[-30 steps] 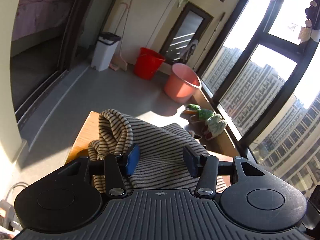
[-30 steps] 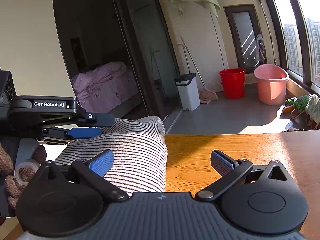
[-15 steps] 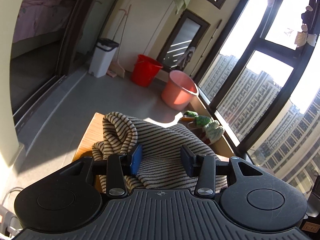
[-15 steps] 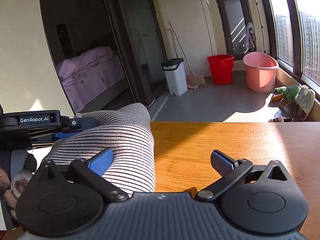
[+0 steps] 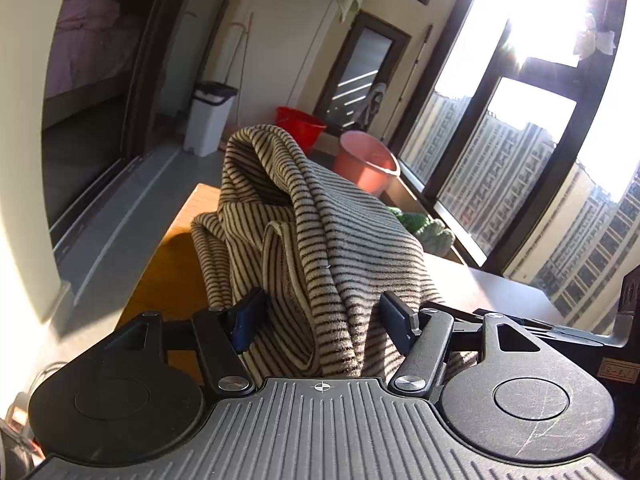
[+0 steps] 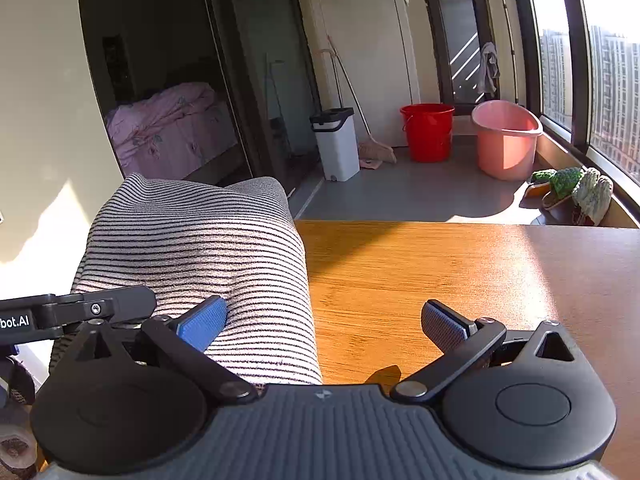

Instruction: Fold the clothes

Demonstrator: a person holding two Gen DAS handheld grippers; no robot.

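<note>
home balcony, bed point(image 6: 168, 128) indoors, buckets point(image 6: 427, 131), broom point(image 6: 372, 148)

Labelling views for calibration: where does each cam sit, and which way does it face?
Left wrist: on the left gripper, looking along its fingers over the striped garment toward the windows; the jaws have just been opening, cloth between them.
Right wrist: on the right gripper, open, facing the wooden table and the bedroom doorway; the left gripper's finger shows at its left edge.
Shared: garment, table, red bucket, pink tub.
</note>
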